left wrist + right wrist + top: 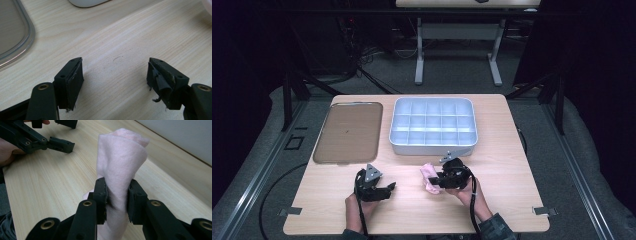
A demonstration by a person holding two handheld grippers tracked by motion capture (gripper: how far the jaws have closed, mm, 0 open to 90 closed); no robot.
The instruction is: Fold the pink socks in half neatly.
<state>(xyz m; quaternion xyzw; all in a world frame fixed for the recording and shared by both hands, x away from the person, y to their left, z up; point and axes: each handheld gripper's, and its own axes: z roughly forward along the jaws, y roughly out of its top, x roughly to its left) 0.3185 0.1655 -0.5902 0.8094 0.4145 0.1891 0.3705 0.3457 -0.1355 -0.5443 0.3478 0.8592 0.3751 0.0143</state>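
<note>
Right gripper [117, 195] is seen clamped on a pink cloth [120, 167], which is pinched between both jaws and rises beyond them in a loose fold. Just ahead of this gripper, a white compartment tray [432, 126] is set on the wooden table [512, 170]. Off to its left, the left gripper [115, 77] is held with jaws spread wide, nothing between them. Beyond that one, a brown flat tray [348, 131] is laid.

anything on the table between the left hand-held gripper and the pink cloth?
Nothing: in the high view, bare wood separates the open left hand-held gripper from the pink cloth, which is pinched in the right hand-held gripper.
</note>
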